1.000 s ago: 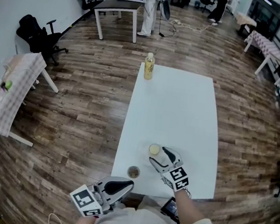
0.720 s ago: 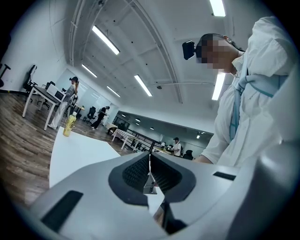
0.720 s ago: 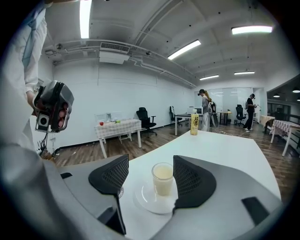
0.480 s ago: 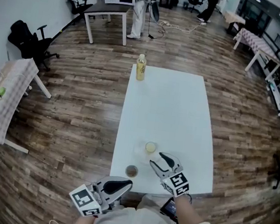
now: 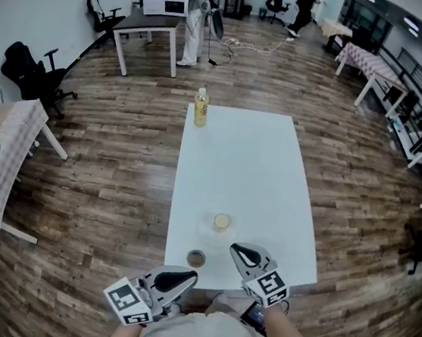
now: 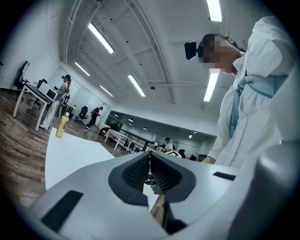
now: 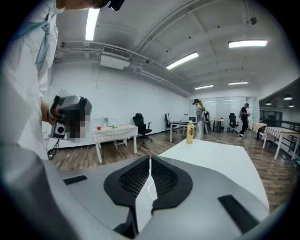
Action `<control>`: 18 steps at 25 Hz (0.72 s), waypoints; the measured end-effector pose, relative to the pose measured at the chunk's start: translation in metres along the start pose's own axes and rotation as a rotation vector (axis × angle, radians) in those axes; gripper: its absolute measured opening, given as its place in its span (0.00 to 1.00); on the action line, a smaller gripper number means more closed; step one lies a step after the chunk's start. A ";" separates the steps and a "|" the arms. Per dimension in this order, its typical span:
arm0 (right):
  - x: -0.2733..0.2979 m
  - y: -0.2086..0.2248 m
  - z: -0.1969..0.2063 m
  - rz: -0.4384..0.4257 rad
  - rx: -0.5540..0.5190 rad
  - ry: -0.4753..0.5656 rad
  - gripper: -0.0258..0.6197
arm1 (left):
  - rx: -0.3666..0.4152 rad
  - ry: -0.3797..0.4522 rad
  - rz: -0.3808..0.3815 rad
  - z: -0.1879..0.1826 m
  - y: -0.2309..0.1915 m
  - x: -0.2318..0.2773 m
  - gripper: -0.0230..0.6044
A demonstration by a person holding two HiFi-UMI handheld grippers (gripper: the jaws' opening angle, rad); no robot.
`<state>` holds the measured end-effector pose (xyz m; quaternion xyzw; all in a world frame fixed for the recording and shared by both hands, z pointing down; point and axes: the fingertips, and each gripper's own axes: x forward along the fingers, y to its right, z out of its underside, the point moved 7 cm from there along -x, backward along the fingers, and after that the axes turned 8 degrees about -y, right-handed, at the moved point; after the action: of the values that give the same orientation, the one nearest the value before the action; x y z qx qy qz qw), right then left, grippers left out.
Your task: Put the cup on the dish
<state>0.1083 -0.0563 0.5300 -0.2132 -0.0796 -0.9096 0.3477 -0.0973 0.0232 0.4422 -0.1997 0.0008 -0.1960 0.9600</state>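
A small cup point(image 5: 222, 221) of yellowish liquid stands on a faint clear dish point(image 5: 211, 231) near the front of the white table point(image 5: 249, 169). My right gripper point(image 5: 238, 250) hovers just right of and nearer than the cup, apart from it. Its jaws have just been closing with nothing between them, and in the right gripper view its pads point(image 7: 140, 176) meet over bare table. The left gripper point(image 5: 190, 276) is held at the table's near edge, and its pads point(image 6: 140, 171) are pressed together and empty.
A second small round cup point(image 5: 196, 258) with a brown inside sits near the front edge, left of the right gripper. A yellow drink bottle point(image 5: 200, 108) stands at the far left corner. Office tables, chairs and people are far behind.
The right gripper has let go of the yellowish cup, drawn back toward the near edge and closed its jaws. The cup stays put. The left gripper has barely moved.
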 end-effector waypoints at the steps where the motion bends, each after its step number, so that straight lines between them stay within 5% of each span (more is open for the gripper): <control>1: -0.004 -0.004 -0.001 0.002 0.001 0.003 0.10 | 0.002 -0.001 0.007 0.000 0.001 0.000 0.05; 18: -0.063 -0.060 -0.046 0.005 0.080 0.162 0.09 | 0.015 -0.011 0.096 0.001 -0.003 -0.002 0.05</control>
<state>0.0952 0.0127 0.4606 -0.1250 -0.0869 -0.9190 0.3636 -0.1002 0.0217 0.4443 -0.1935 0.0038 -0.1484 0.9698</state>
